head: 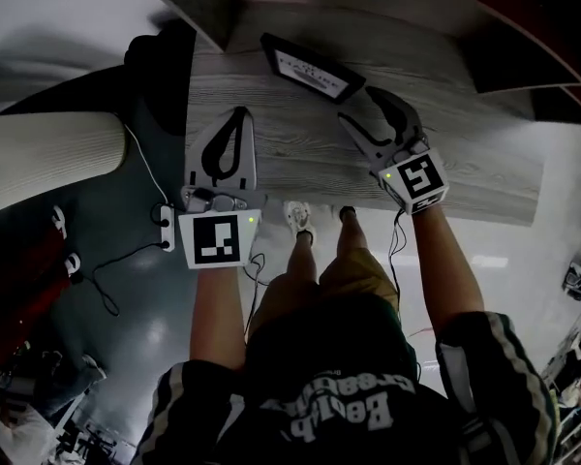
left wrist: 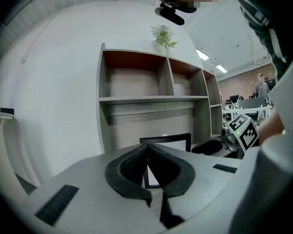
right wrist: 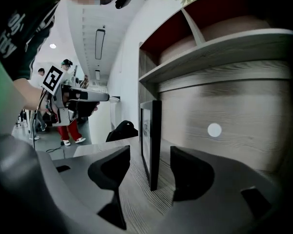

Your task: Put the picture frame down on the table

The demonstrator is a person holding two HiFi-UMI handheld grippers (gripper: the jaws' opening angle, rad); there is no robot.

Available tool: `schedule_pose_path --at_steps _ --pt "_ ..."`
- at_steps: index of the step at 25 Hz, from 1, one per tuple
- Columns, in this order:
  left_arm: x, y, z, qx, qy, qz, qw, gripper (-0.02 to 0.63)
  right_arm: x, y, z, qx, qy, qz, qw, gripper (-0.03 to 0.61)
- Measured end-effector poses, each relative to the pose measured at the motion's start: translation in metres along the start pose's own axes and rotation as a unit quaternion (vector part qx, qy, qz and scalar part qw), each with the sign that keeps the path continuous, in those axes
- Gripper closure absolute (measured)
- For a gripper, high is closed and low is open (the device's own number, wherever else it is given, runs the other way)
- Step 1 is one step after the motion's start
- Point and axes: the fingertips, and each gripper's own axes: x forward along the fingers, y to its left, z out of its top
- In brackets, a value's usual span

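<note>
The picture frame (head: 310, 69) is black-rimmed and stands upright on the grey wooden table (head: 271, 153), near its back. My right gripper (head: 360, 105) is open at the frame's right end. In the right gripper view the frame's edge (right wrist: 155, 145) stands between the two spread fingers, with a gap on each side. My left gripper (head: 238, 116) hovers over the table in front of the frame, shut with nothing in it. In the left gripper view its closed tips (left wrist: 147, 147) partly cover the frame (left wrist: 173, 143).
A wooden shelf unit (left wrist: 136, 99) rises behind the table, with a small plant (left wrist: 162, 35) on top. A white round dot (right wrist: 214, 129) sits on its back panel. A black bag (head: 160, 61) and a white cushion (head: 48, 158) lie left of the table. Cables (head: 126, 260) run across the floor.
</note>
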Motion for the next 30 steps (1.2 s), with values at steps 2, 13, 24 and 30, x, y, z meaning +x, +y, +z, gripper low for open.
schedule_pose_path --at_steps 2,13,24,30 --pt "-0.005 -0.001 0.007 0.008 0.002 -0.011 0.9999 0.595 -0.013 0.003 0.010 0.011 0.003 -0.018 1.000 0.340" --pt "-0.125 -0.056 0.117 0.023 -0.054 -0.059 0.9965 0.595 -0.155 0.099 0.126 -0.006 -0.059 -0.105 0.993 0.342" --pt "-0.221 -0.123 0.160 0.054 -0.067 -0.060 0.9945 0.595 -0.271 0.168 0.181 -0.043 -0.080 -0.141 0.986 0.545" --pt "-0.268 -0.173 0.177 0.051 -0.079 -0.048 0.9945 0.595 -0.330 0.194 0.190 -0.035 -0.099 -0.125 0.987 0.545"
